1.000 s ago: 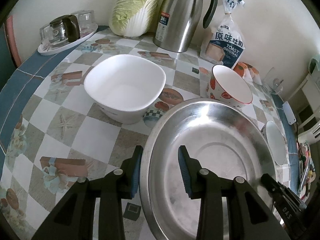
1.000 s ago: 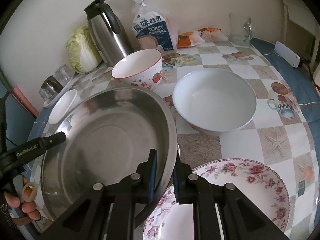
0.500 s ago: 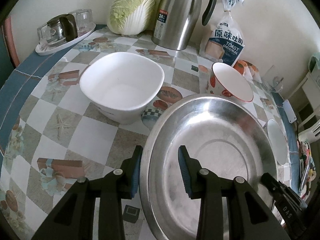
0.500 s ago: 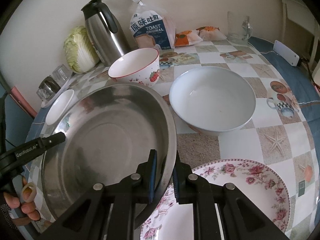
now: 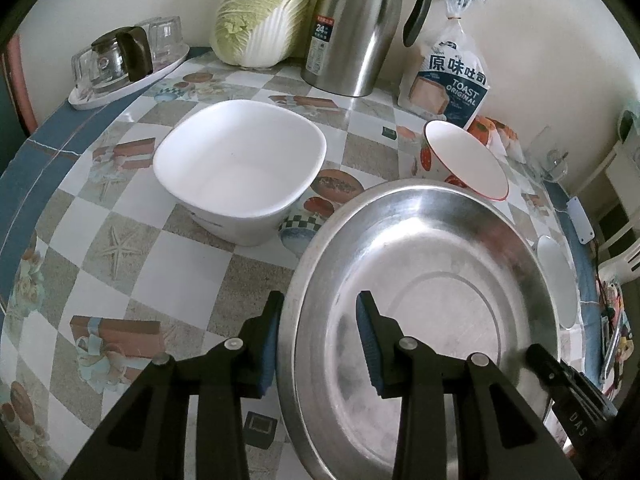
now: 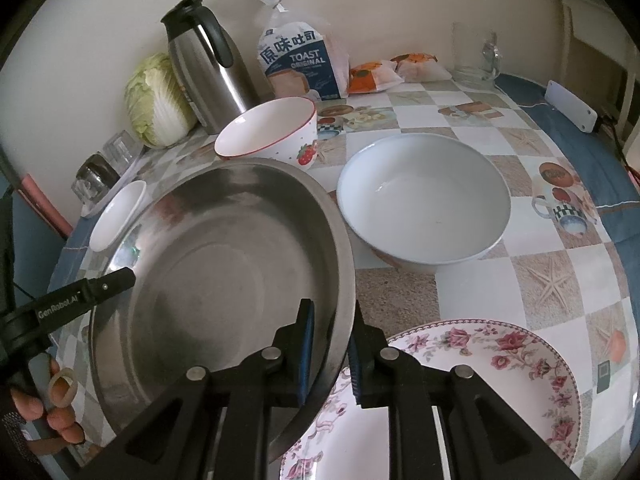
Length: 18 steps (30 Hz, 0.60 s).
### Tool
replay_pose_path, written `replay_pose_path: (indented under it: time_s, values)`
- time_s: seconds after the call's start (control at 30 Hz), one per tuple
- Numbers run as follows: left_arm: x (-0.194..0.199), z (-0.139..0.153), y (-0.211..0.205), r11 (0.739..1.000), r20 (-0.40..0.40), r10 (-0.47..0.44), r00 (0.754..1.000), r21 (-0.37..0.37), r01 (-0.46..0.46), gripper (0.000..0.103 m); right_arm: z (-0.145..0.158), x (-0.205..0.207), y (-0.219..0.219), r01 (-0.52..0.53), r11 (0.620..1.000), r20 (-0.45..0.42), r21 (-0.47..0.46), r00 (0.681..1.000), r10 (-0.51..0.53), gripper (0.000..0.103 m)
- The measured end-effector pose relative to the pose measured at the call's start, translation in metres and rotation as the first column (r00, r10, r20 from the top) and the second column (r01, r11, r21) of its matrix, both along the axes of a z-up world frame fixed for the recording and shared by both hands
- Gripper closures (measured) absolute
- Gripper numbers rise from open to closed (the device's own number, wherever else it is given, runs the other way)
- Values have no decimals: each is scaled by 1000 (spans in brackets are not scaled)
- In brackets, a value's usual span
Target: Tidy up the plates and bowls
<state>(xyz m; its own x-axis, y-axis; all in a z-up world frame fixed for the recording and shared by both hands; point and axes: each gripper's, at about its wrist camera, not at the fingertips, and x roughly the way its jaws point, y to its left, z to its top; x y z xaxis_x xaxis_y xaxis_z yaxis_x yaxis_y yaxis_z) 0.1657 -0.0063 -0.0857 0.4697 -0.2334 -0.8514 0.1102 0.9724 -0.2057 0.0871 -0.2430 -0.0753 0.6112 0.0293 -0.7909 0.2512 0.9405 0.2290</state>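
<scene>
A large steel basin (image 5: 432,304) (image 6: 224,272) is held above the table. My right gripper (image 6: 330,352) is shut on its right rim. My left gripper (image 5: 318,340) straddles its left rim with the jaws apart, one finger outside, one inside. A square white bowl (image 5: 240,168) sits left of the basin; it shows as a white edge in the right wrist view (image 6: 116,216). A strawberry bowl (image 6: 268,132) (image 5: 464,160) stands behind the basin. A round pale bowl (image 6: 424,204) sits to its right. A floral plate (image 6: 480,392) lies partly under the basin.
A steel thermos jug (image 5: 360,28) (image 6: 208,68), a cabbage (image 5: 260,12), a toast bag (image 5: 448,76) and snack packets (image 6: 372,76) line the wall. A tray of glasses (image 5: 128,68) is far left, a glass mug (image 6: 476,56) far right.
The basin and both grippers have shifted slightly nearer the bowls at the back. The grips look unchanged.
</scene>
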Motion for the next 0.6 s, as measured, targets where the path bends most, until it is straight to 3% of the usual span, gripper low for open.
replay_pose_path:
  time_s: [0.53,0.6]
  values:
    - [-1,1,6,1000,-12,18,1000,1,-18,64,-1,0,-2,17,1000,-17,14,1000,-16,85]
    - [-2,2,7,1000,-15,18,1000,-2,-18,59,-1,0,-2,16,1000,-18,14,1000,-16,85]
